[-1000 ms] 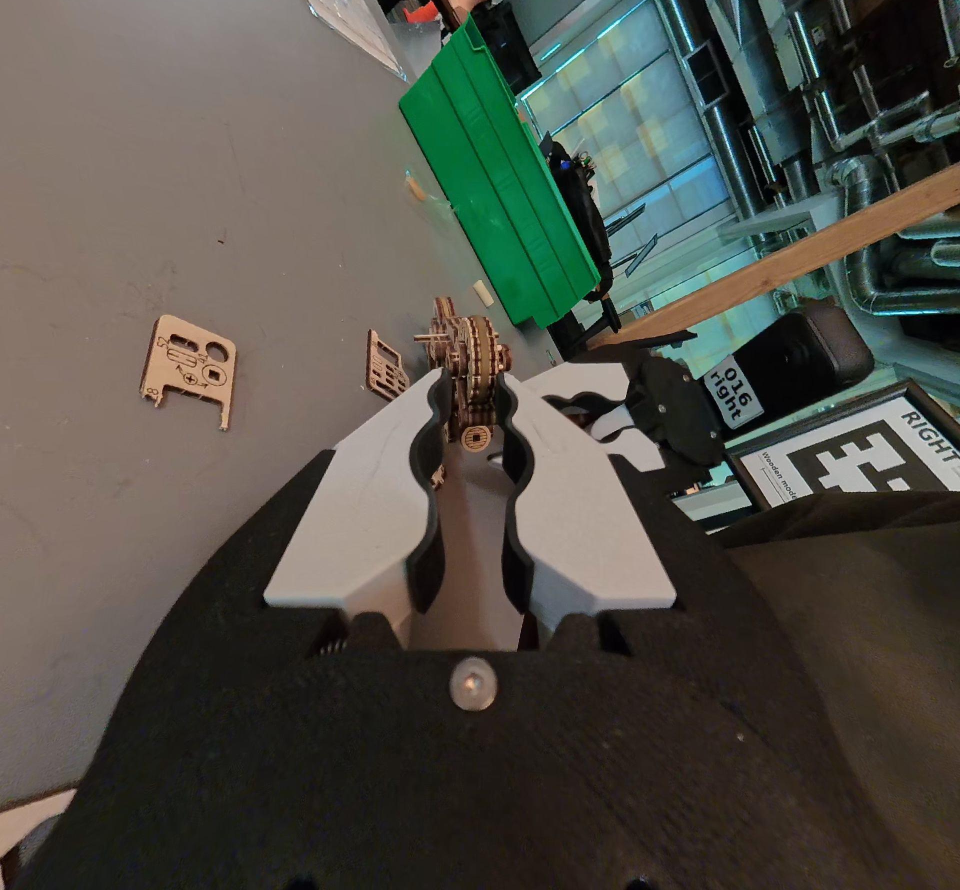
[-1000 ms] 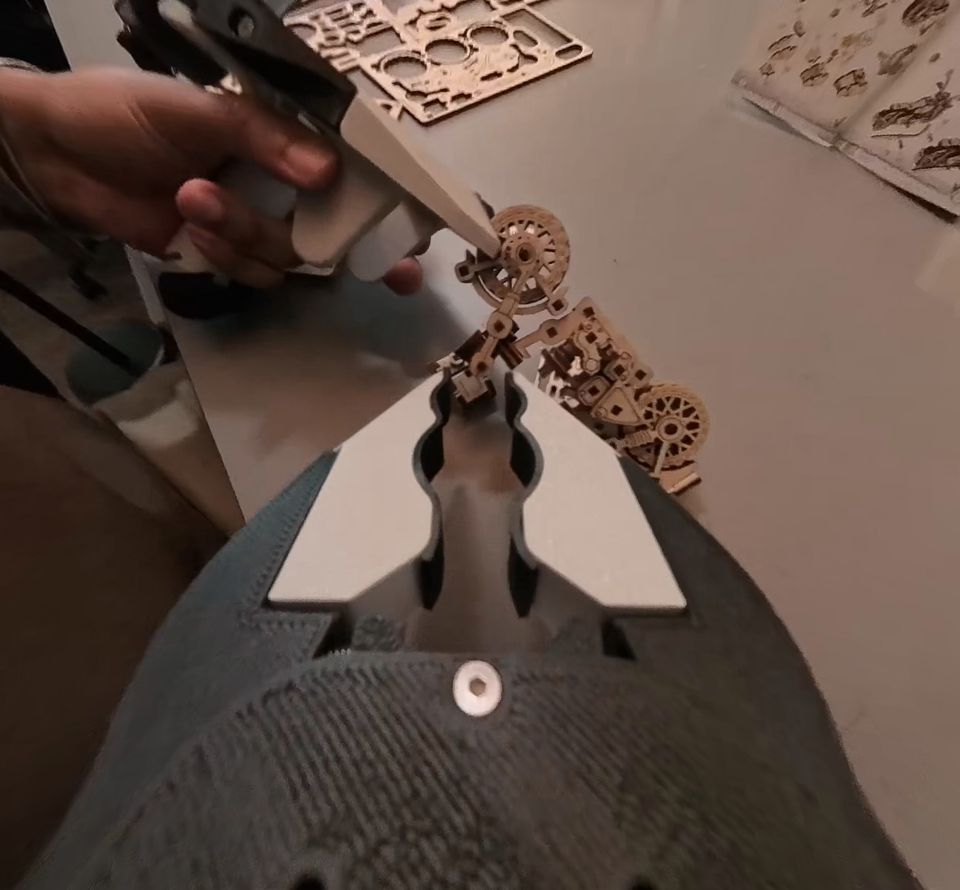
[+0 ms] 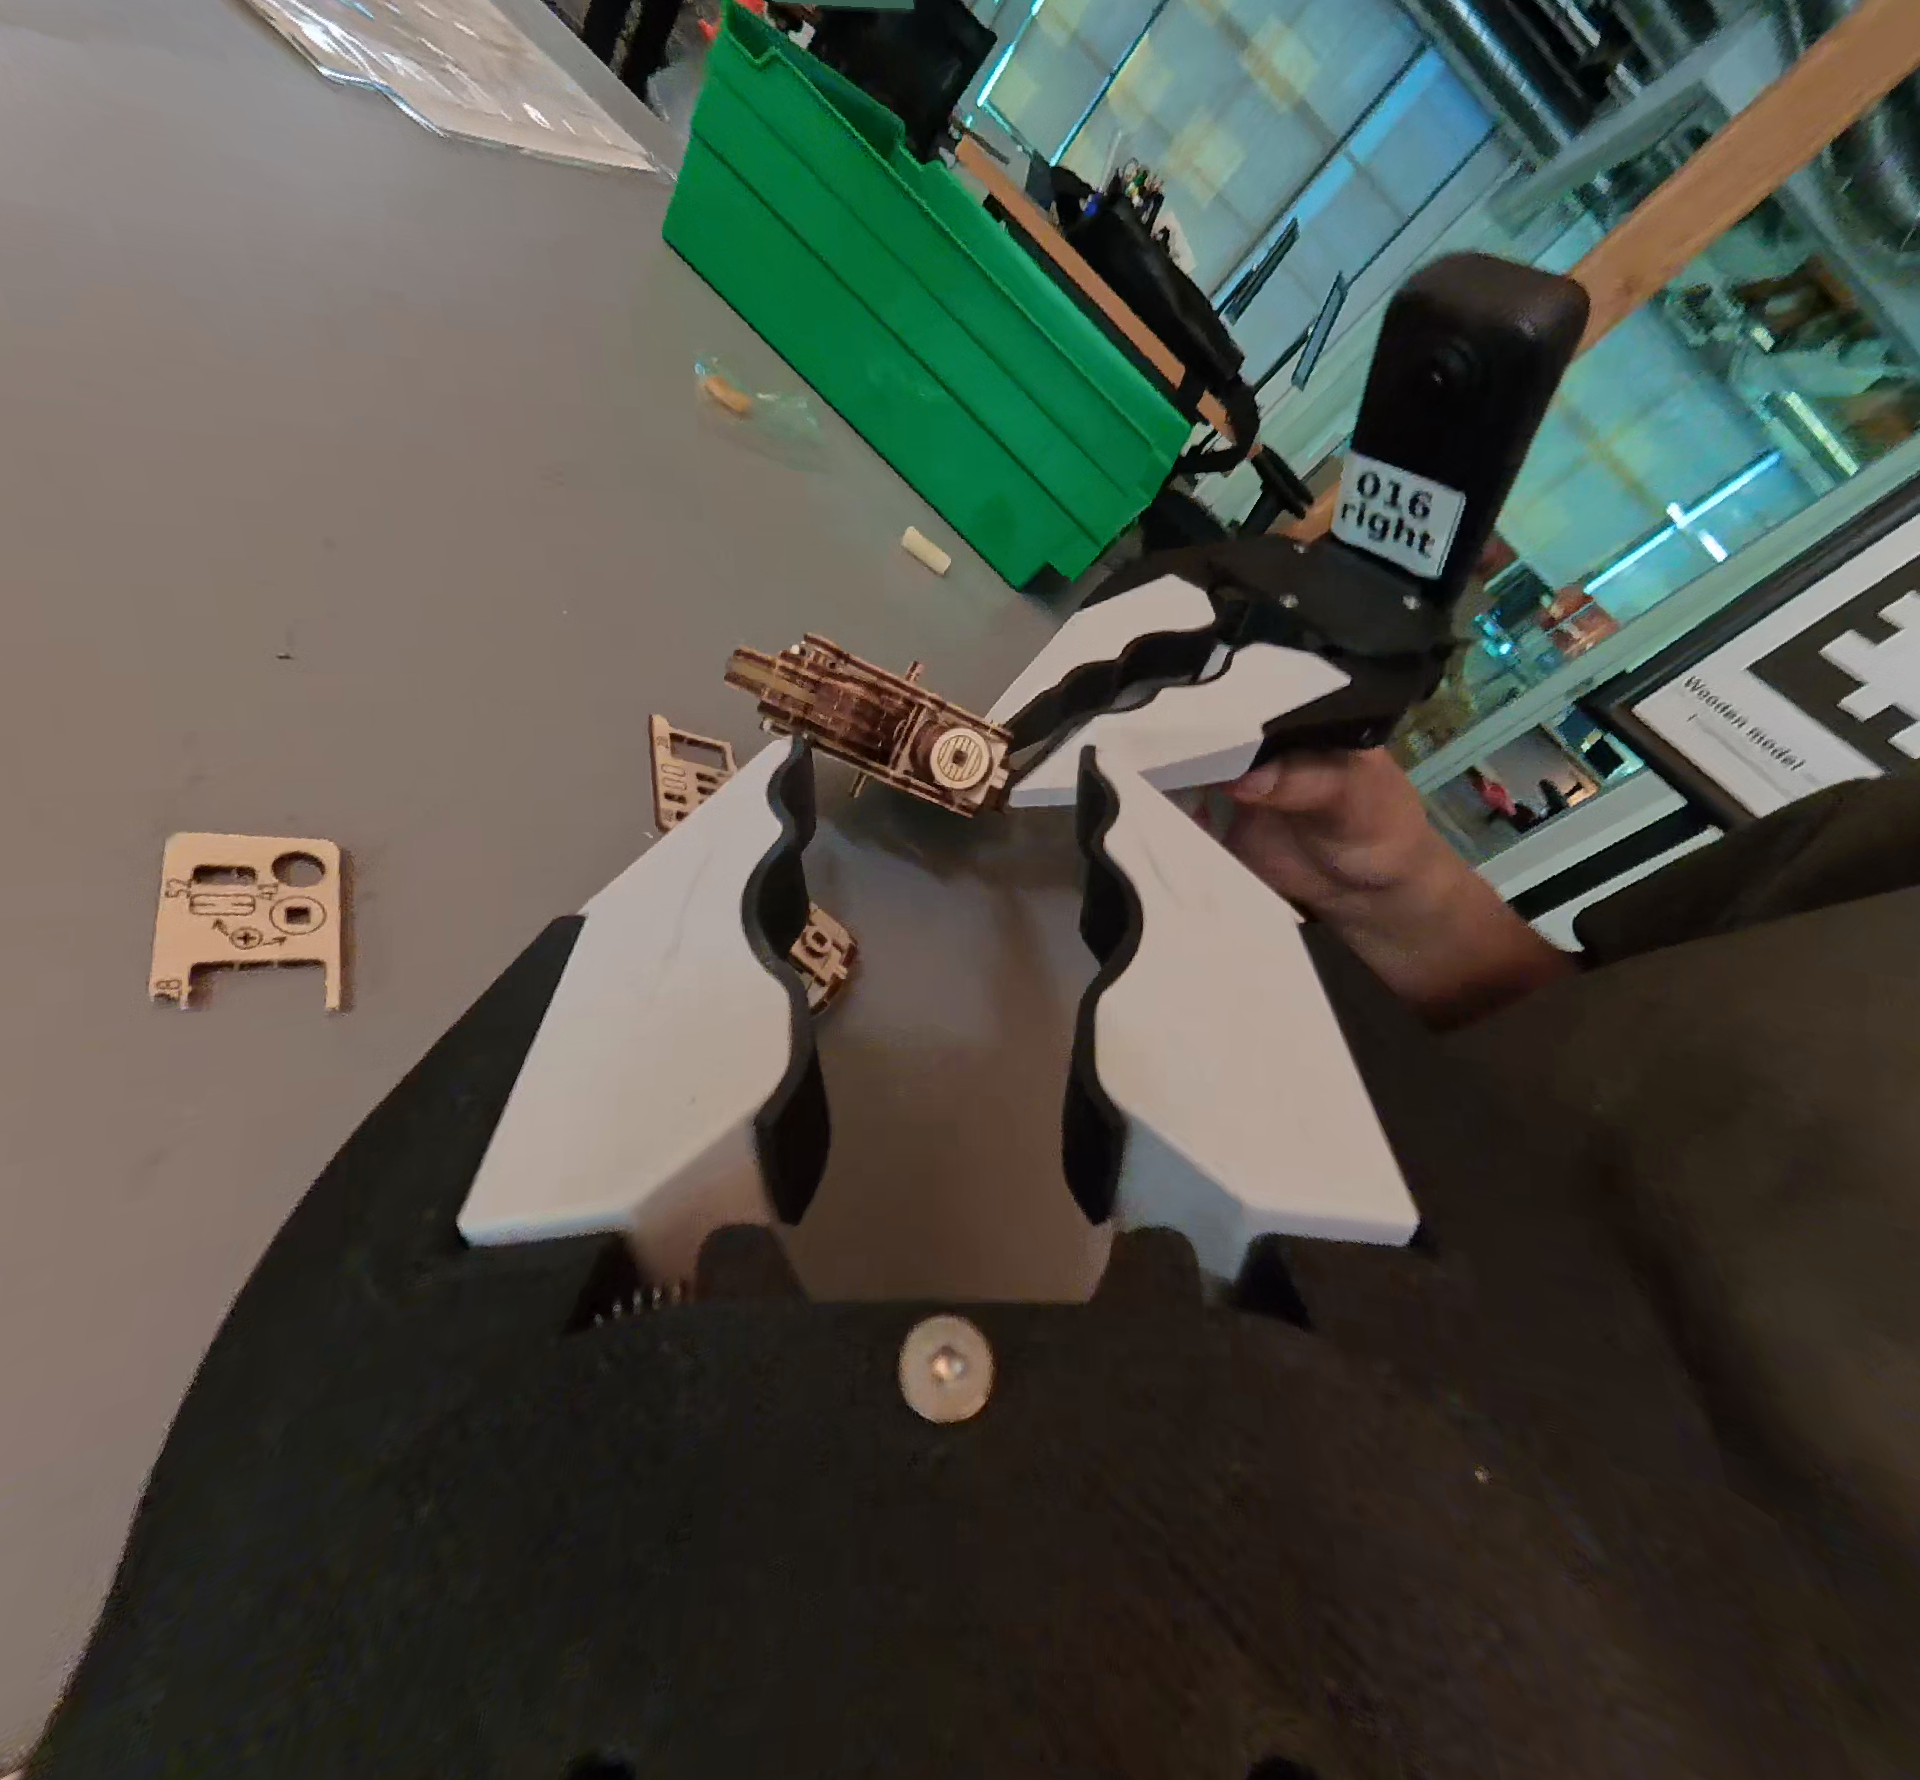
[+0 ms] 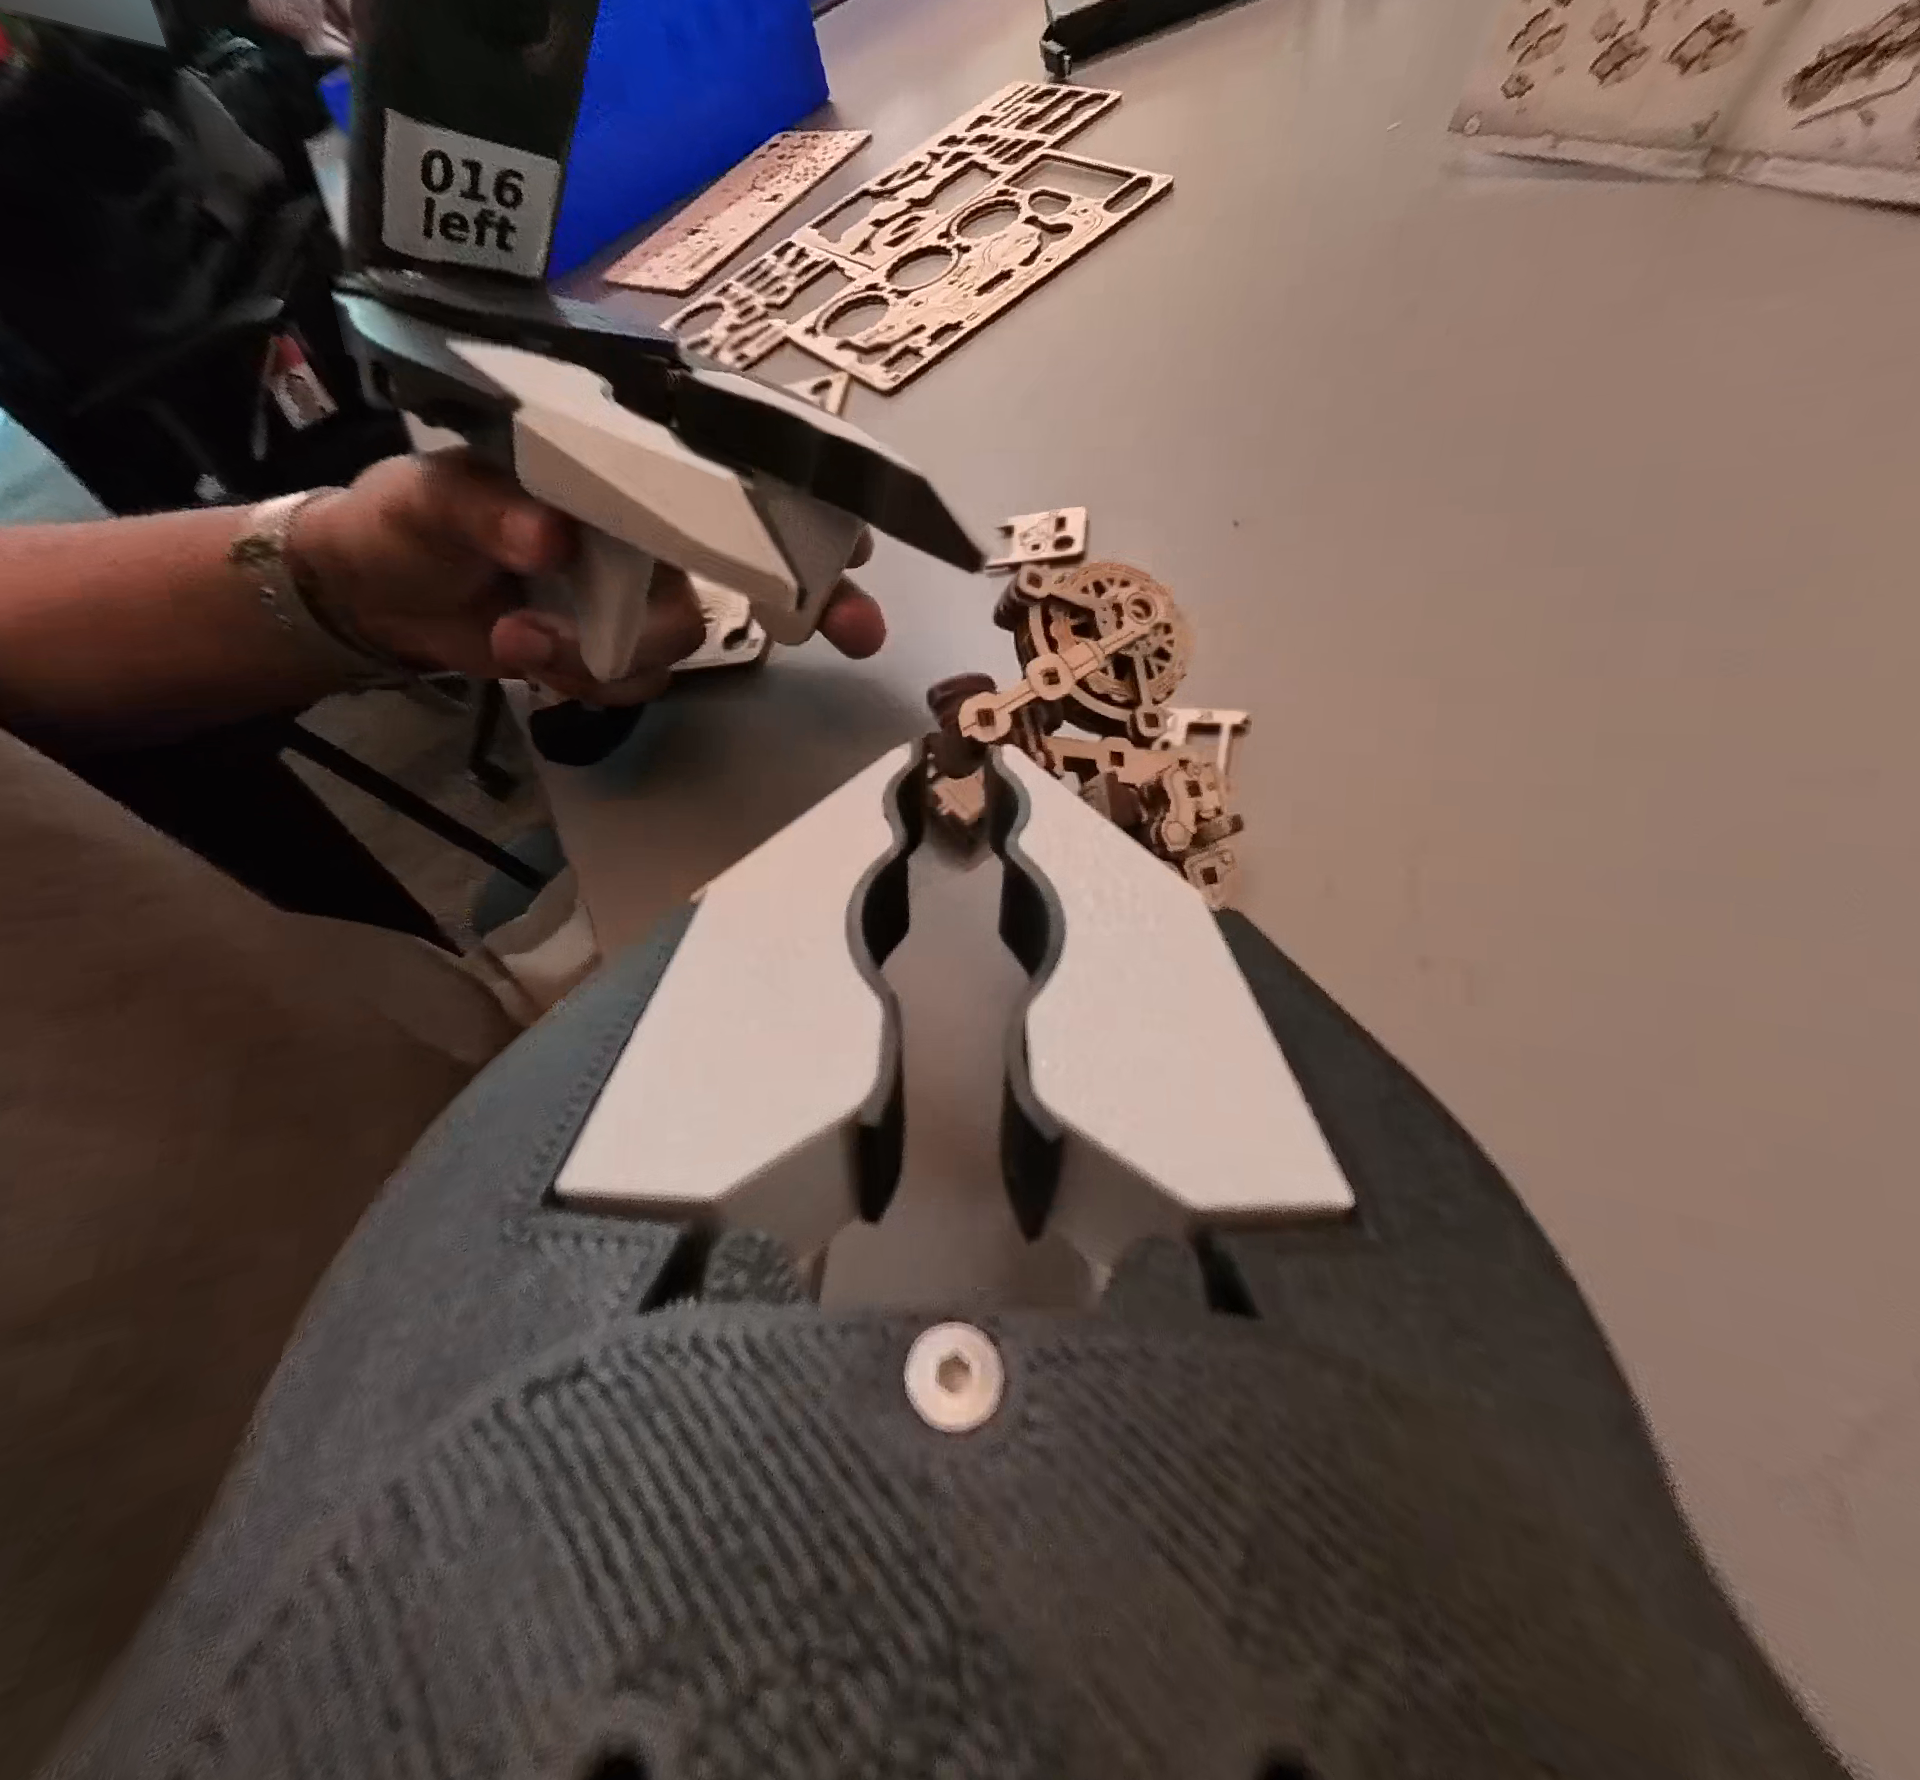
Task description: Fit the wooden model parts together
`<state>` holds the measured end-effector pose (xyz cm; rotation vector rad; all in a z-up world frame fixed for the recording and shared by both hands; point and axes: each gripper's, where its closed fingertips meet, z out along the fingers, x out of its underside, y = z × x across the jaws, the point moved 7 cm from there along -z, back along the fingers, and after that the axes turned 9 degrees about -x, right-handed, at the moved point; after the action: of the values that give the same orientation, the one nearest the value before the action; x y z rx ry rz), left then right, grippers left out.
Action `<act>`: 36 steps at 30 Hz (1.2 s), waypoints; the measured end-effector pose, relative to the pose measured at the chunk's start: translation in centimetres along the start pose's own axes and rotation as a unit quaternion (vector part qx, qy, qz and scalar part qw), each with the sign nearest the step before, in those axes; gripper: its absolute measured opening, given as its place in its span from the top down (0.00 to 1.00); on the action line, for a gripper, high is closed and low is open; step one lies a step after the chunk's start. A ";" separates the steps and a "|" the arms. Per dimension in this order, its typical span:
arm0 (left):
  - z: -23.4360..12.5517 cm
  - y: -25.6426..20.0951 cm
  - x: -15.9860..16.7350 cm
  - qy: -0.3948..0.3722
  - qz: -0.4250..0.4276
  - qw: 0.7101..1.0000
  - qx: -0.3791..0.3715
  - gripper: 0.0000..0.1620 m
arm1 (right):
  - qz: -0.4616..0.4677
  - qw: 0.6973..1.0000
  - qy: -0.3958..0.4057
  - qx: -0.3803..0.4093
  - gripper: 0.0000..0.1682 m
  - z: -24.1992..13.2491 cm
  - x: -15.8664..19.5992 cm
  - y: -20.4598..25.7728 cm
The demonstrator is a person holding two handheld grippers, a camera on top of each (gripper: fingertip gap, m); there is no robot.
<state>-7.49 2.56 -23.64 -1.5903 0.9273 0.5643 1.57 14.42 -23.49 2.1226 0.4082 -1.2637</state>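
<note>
In the left wrist view, the left gripper [image 3: 940, 774] fills the foreground with its white fingers [image 3: 665, 1034] spread wide, nothing between them but bare grey table [image 3: 260, 380]. Under its left finger a small wooden offcut [image 3: 824, 959] lies flat. Just past the fingertips, the wooden model [image 3: 868, 728] hangs tilted above the table, a round cap at its near end. The right gripper [image 3: 1023, 738] pinches that near end from the right, its fingers pressed in on the wood, a hand [image 3: 1340, 847] wrapped round its handle.

The right wrist view shows the same grip from behind: the right gripper [image 4: 961, 774] has its tips closed on a dark peg at the model's end, and the wooden model [image 4: 1112, 681], a spoked wheel with linked rods, extends beyond them. Its lower part seems to touch the table, though the angle makes that hard to judge. The left gripper [image 4: 971, 556] points at the model's top from the left, its tip just beside a small tab.

Farther out on the table lie a flat punched card [image 3: 249, 920] to the left and a smaller slotted piece [image 3: 686, 769] near the model. Beyond sit a green bin [image 3: 914, 348], wooden part sheets [image 4: 935, 244] and a printed instruction sheet [image 4: 1714, 16].
</note>
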 end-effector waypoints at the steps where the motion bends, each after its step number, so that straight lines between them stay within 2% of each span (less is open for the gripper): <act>1: 0.1 -0.2 0.1 0.005 0.011 1.000 -0.003 0.71 | 0.015 1.000 -0.004 -0.016 0.95 -0.1 0.0 0.0; 3: 0.2 -0.5 0.4 0.011 0.039 0.999 -0.011 0.71 | 0.052 0.997 -0.012 -0.053 0.96 -0.4 0.0 0.1; 4: 0.3 -0.6 0.5 0.013 0.055 0.998 -0.017 0.71 | 0.069 0.995 -0.019 -0.073 1.00 -0.7 0.0 0.1; 7: 0.4 -1.1 0.7 0.016 0.106 0.994 -0.032 0.71 | 0.127 0.983 -0.051 -0.123 1.00 -1.7 -0.2 -0.2; 10: 0.5 -1.3 0.9 0.022 0.121 0.992 -0.039 0.71 | 0.134 0.982 -0.060 -0.122 1.00 -2.6 0.0 -1.0; 13: 0.5 -1.2 0.9 0.022 0.117 0.992 -0.041 0.71 | 0.096 0.985 -0.075 -0.121 0.95 -3.4 -0.6 -0.9; 16: 0.5 -1.1 0.8 0.020 0.111 0.993 -0.043 0.72 | 0.009 0.995 -0.059 -0.084 0.87 -3.8 -0.9 -0.5; 19: 0.3 -0.9 0.6 0.013 0.105 0.993 -0.048 0.73 | -0.108 0.994 0.017 -0.013 0.78 -3.4 -0.2 -0.3; 24: 0.1 -0.4 0.2 0.001 0.075 0.996 -0.045 0.74 | -0.238 0.956 0.155 0.077 0.70 -2.2 2.0 -0.6; 27: 0.0 -0.2 0.1 -0.004 0.057 0.998 -0.039 0.74 | -0.253 0.945 0.185 0.095 0.70 -1.7 2.7 -0.9; 32: 0.0 -0.2 0.0 -0.009 0.051 0.998 -0.034 0.75 | -0.261 0.939 0.187 0.123 0.82 -1.5 2.7 -1.3; 36: -0.2 -0.2 -0.2 -0.020 0.054 0.998 -0.035 0.75 | -0.246 0.944 0.182 0.120 0.83 -1.7 2.6 -1.3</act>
<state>-7.44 2.45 -23.32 -1.5931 0.9775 0.7089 3.30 16.42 -25.61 2.5734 1.0453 -1.2216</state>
